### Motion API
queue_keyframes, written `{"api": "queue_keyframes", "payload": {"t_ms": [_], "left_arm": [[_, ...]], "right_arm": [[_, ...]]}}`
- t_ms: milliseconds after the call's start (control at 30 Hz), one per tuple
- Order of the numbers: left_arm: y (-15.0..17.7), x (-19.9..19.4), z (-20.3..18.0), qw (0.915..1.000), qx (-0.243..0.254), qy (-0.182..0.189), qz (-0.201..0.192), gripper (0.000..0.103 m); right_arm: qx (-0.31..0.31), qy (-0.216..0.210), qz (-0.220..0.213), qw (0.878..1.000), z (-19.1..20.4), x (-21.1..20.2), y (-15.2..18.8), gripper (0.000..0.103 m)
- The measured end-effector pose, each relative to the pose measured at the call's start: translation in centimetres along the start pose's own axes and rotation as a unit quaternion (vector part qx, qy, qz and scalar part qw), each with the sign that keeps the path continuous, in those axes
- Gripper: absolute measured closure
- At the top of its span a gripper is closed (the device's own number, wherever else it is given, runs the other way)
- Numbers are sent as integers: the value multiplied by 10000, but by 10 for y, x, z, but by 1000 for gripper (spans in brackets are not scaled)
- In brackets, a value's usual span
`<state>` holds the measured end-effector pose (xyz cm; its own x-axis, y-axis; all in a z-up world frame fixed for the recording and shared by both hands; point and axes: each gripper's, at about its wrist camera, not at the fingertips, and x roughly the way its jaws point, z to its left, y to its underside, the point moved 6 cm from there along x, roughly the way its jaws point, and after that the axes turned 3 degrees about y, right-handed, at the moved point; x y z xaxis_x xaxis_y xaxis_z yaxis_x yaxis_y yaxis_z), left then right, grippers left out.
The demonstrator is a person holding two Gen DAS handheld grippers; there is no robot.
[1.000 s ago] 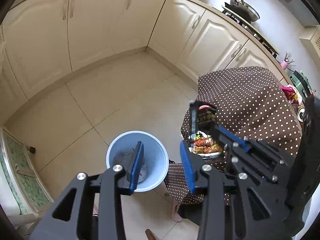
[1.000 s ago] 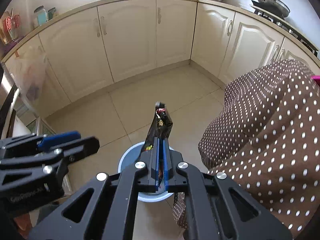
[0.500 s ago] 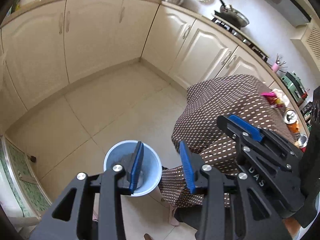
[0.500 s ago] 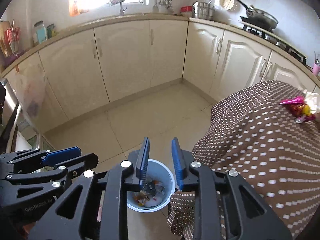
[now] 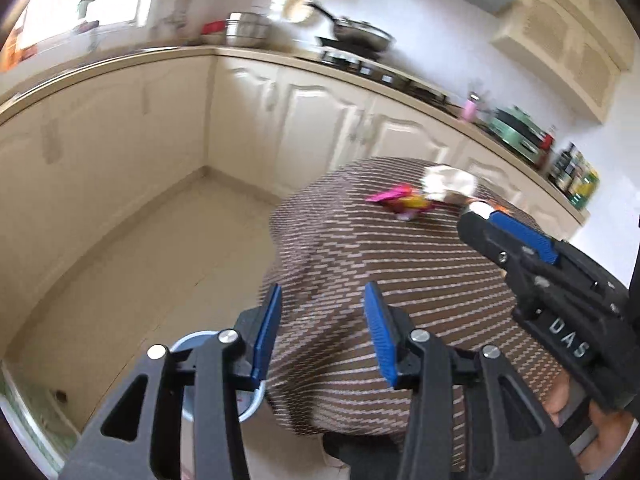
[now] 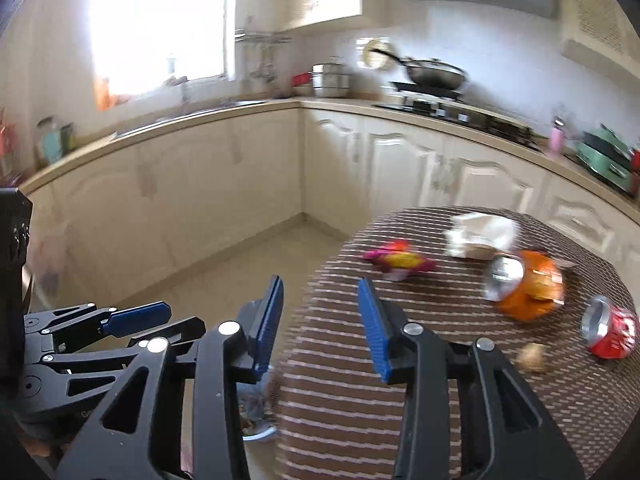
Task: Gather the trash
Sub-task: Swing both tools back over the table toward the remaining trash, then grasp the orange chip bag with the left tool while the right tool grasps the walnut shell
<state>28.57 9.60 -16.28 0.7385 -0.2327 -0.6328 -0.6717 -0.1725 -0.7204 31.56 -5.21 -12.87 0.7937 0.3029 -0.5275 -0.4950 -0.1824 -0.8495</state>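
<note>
On the brown dotted tablecloth [image 6: 400, 400] lie a pink-yellow wrapper [image 6: 398, 262], crumpled white paper [image 6: 480, 234], an orange can [image 6: 528, 288], a crushed red can [image 6: 610, 332] and a small brown scrap [image 6: 530, 356]. The wrapper [image 5: 400, 200] and the paper [image 5: 448, 184] also show in the left wrist view. My right gripper [image 6: 320, 280] hangs over the table's near edge, its jaws opening with nothing between them. My left gripper [image 5: 322, 292] is beside it, jaws also opening and empty. The blue bin [image 5: 250, 404] stands on the floor below, mostly hidden.
Cream cabinets [image 6: 200, 200] and a counter run round the room's corner. A stove with a wok [image 6: 436, 74] is behind the table. Tiled floor [image 5: 160, 260] lies to the left of the table. A hand [image 5: 580, 420] holds the right gripper's handle.
The right gripper let go of the dark wrapper over the bin and opened. Both grippers then rose and swung from the bin toward the tabletop.
</note>
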Motion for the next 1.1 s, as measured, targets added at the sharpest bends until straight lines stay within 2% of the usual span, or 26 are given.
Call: {"api": "queue_keyframes", "payload": {"t_ms": [167, 300, 400, 567, 733, 867, 1100], "left_arm": [[-9, 24, -59, 9990, 402, 185, 89, 55], [-15, 50, -104, 9970, 629, 372, 238, 55], [-17, 69, -120, 9963, 728, 309, 342, 55], [-25, 91, -121, 9966, 658, 274, 414, 55], [-37, 112, -128, 9966, 606, 296, 473, 55], [-41, 123, -138, 9957, 676, 403, 492, 55], [-45, 127, -143, 9964, 570, 461, 436, 55]], "right_arm": [[376, 576, 72, 9976, -82, -10, 9, 59], [641, 880, 207, 9938, -132, -12, 21, 59], [741, 987, 316, 9919, -160, -5, 26, 57], [880, 973, 643, 9893, -193, 20, 28, 57], [946, 897, 879, 9876, -208, 40, 27, 57], [1011, 685, 1010, 9874, -211, 38, 30, 57], [620, 216, 1504, 9865, -183, 48, 53, 57]]}}
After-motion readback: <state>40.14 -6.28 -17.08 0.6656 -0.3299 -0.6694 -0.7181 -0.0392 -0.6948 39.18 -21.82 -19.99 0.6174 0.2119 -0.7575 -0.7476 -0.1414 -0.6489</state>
